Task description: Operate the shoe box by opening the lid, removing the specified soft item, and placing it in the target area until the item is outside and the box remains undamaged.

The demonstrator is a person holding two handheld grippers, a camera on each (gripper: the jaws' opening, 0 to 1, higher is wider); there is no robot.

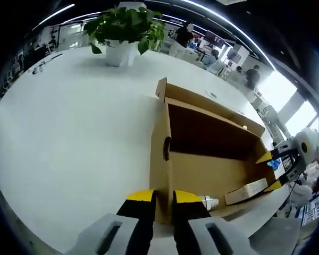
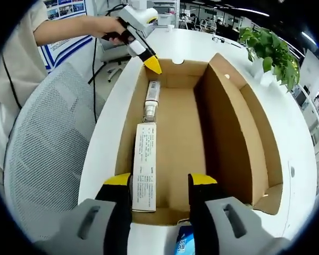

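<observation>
Now left gripper [image 1: 164, 197] pinches box [image 2: 223, 127] end wall; right gripper [image 2: 160, 183] wide open w/ nothing held.

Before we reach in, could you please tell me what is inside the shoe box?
Inside the open shoe box lie a long white carton and a tube. Nothing else shows on its floor.

The brown corrugated cardboard shoe box [image 2: 223, 133] is seen open on the white table, its lid standing up along one long side. One short end wall is pinched between the left gripper's yellow-tipped fingers [image 1: 141, 196], and the opposite short wall lies just before the right gripper's fingers [image 2: 117, 180]. Inside, a long white printed carton [image 2: 144, 164] lies flat along the side wall, beginning between the right fingers. Beyond it, touching its far end, a white tube [image 2: 151, 101] is laid in line.
</observation>
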